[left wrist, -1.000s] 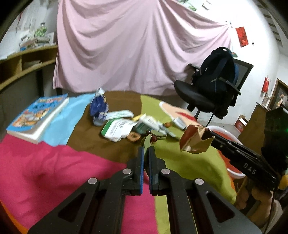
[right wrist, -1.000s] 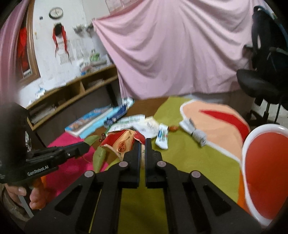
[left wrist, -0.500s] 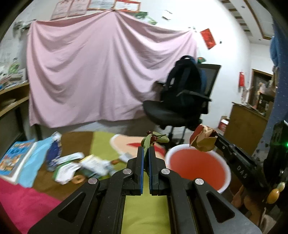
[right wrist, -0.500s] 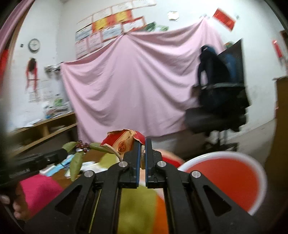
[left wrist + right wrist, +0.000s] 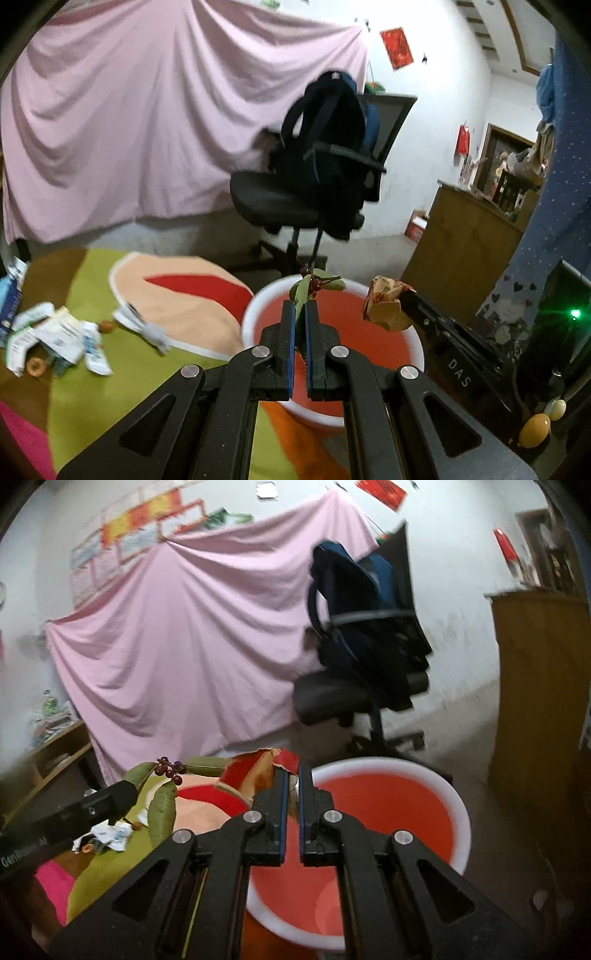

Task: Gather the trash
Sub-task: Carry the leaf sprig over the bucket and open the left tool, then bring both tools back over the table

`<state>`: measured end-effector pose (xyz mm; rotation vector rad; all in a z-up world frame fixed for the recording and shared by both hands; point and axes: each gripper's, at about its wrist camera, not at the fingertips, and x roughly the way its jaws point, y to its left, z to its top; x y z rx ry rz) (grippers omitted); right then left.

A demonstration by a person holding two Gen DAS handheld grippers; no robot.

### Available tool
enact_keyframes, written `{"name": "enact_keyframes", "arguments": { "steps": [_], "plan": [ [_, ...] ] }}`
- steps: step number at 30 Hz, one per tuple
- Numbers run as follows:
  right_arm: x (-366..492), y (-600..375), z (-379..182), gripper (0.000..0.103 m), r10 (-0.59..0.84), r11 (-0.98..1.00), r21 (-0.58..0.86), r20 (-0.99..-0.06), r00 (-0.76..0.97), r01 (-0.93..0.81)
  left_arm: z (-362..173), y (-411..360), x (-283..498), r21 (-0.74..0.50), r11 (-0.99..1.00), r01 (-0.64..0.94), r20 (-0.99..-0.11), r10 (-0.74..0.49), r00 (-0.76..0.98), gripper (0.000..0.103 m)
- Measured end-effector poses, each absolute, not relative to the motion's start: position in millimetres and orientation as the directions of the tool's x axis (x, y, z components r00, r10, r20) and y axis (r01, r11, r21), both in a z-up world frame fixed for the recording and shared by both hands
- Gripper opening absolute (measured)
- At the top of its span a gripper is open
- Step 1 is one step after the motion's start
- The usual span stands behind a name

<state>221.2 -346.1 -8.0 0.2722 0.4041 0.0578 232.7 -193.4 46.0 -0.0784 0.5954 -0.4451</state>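
My left gripper (image 5: 300,306) is shut on a leafy twig with dark red berries (image 5: 314,285) and holds it over the red bin with a white rim (image 5: 255,314). The twig also shows in the right wrist view (image 5: 162,790). My right gripper (image 5: 290,771) is shut on a crumpled red and brown wrapper (image 5: 255,771), at the bin's (image 5: 461,812) near rim. In the left wrist view the wrapper (image 5: 384,306) hangs above the bin's right side.
Several wrappers and papers (image 5: 55,336) lie on the colourful cloth (image 5: 122,373) to the left. A black office chair with a dark backpack (image 5: 325,177) stands behind the bin. A wooden cabinet (image 5: 465,251) is at the right.
Both grippers have swung right from the littered cloth to the red bin, carrying the twig and the wrapper. Both stay shut on their loads.
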Motion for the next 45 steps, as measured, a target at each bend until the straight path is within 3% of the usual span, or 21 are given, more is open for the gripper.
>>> {"name": "enact_keyframes", "arguments": {
  "steps": [10, 13, 15, 17, 24, 31, 36, 38, 42, 45],
  "plan": [
    [235, -371, -35, 0.036, 0.118, 0.940, 0.334, -0.514, 0.850, 0.071, 20, -209, 269, -0.288, 0.888, 0.358, -0.618, -0.458, 0.639, 0.002],
    [236, -378, -37, 0.045, 0.119, 0.930, 0.356, -0.524, 0.843, 0.090, 18, -208, 272, -0.302, 0.885, 0.353, -0.625, -0.464, 0.627, 0.002],
    [235, -382, -38, 0.060, 0.122, 0.923, 0.373, -0.522, 0.844, 0.097, 18, -208, 272, -0.309, 0.883, 0.353, -0.625, -0.468, 0.625, 0.003],
    [237, -383, -37, 0.067, 0.122, 0.919, 0.382, -0.518, 0.847, 0.101, 18, -208, 273, -0.300, 0.885, 0.355, -0.627, -0.464, 0.626, 0.005],
    [233, -378, -36, 0.076, 0.118, 0.922, 0.376, -0.497, 0.859, 0.090, 20, -200, 268, -0.297, 0.890, 0.346, -0.620, -0.456, 0.639, 0.013],
    [224, -371, -24, 0.088, 0.107, 0.932, 0.359, -0.417, 0.902, 0.055, 32, -170, 255, -0.311, 0.902, 0.301, -0.566, -0.430, 0.703, 0.030],
    [216, -357, -12, 0.103, 0.121, 0.939, 0.343, -0.332, 0.935, 0.000, 45, -140, 233, -0.290, 0.922, 0.256, -0.494, -0.374, 0.785, 0.041],
    [211, -348, -5, 0.103, 0.128, 0.945, 0.326, -0.288, 0.949, -0.029, 51, -127, 223, -0.274, 0.933, 0.233, -0.466, -0.341, 0.817, 0.050],
    [202, -329, 8, 0.103, 0.164, 0.946, 0.308, -0.195, 0.967, -0.099, 58, -100, 201, -0.242, 0.952, 0.186, -0.408, -0.273, 0.871, 0.058],
    [195, -316, 15, 0.103, 0.189, 0.945, 0.293, -0.137, 0.972, -0.142, 61, -77, 184, -0.227, 0.964, 0.137, -0.367, -0.214, 0.905, 0.085]
  ]
}}
